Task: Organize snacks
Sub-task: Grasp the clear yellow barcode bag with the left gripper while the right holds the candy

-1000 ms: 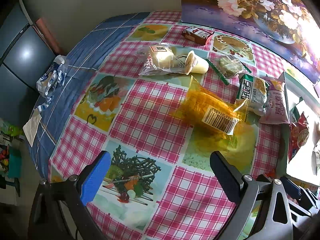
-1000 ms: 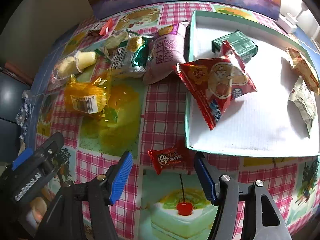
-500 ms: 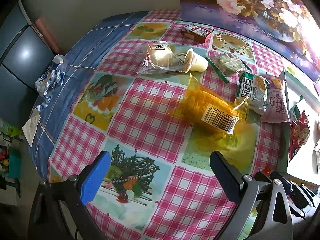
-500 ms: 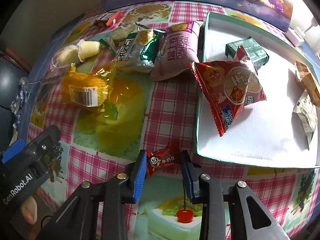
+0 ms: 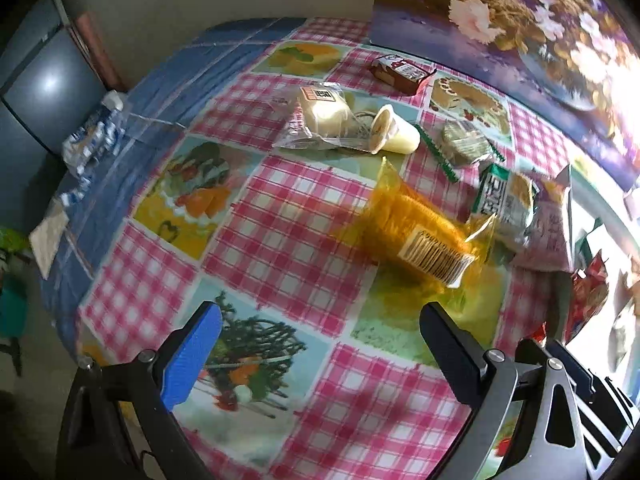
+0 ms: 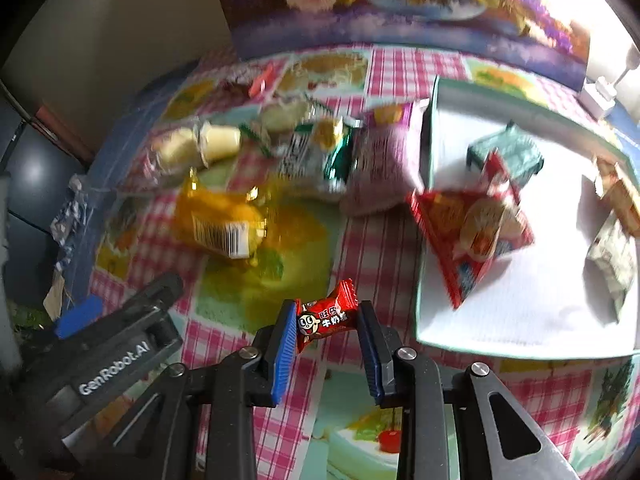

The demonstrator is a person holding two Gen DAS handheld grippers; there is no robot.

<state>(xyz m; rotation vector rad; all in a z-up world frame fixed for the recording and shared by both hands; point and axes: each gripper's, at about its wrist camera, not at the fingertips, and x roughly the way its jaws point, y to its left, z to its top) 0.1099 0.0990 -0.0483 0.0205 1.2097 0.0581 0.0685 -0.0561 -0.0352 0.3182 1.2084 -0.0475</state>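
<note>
Right tongs (image 6: 326,322): closed on one small red candy (image 6: 325,317), pinched at both ends between the blue pads and held clear of the counter (image 6: 360,248). Left tongs (image 5: 320,344): open, nothing between the fingers, poised over the checked cloth.

White tray (image 6: 520,320), to the right of the candy: four items visible. One large red packet (image 6: 472,228) overhangs the tray's left rim; one green box (image 6: 508,154) lies behind it; one orange-brown packet (image 6: 618,196) and one pale packet (image 6: 612,256) lie at the right edge.

Counter, left of the tray: one pink bag (image 6: 380,172) touching the rim, one green-and-white bag (image 6: 316,152) just beside it, one yellow wrapped pack (image 5: 420,236) with a barcode label, two pale cups (image 5: 396,136) (one inside a clear wrapper), one green-edged sachet (image 5: 464,144), and one brown packet (image 5: 400,72) near the floral board (image 5: 520,20).
</note>
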